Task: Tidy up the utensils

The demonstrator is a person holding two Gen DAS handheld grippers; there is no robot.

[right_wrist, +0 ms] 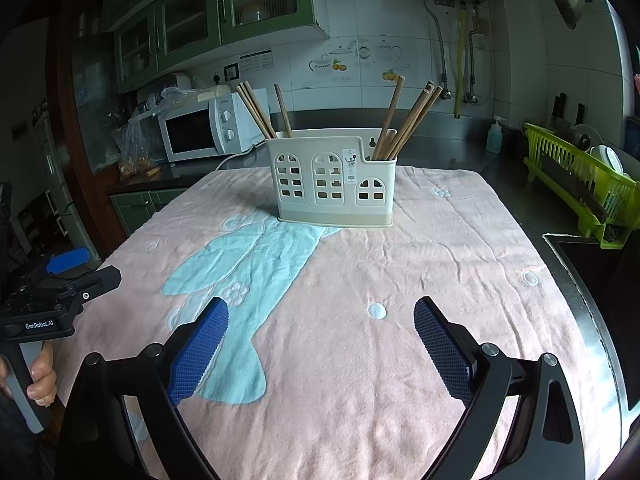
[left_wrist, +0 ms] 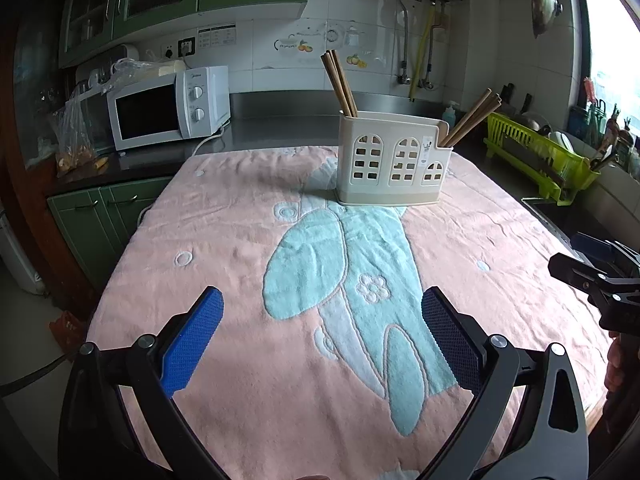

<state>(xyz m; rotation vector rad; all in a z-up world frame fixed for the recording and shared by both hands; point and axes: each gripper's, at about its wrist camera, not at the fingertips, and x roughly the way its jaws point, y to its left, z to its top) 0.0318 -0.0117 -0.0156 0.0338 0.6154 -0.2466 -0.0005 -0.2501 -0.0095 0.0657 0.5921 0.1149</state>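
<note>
Chopsticks upright in holder, both grippers' jaws apart, w/ nothing

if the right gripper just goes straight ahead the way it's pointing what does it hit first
Probably the cream utensil holder with its chopsticks; only bare pink towel lies between it and the open right gripper, though depth is unclear.

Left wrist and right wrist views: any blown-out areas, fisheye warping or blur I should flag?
Left wrist: window at the right edge is blown out; counter edge bows. Right wrist: evenly lit, utensil holder and chopsticks sharp, black corners from the lens.
</note>
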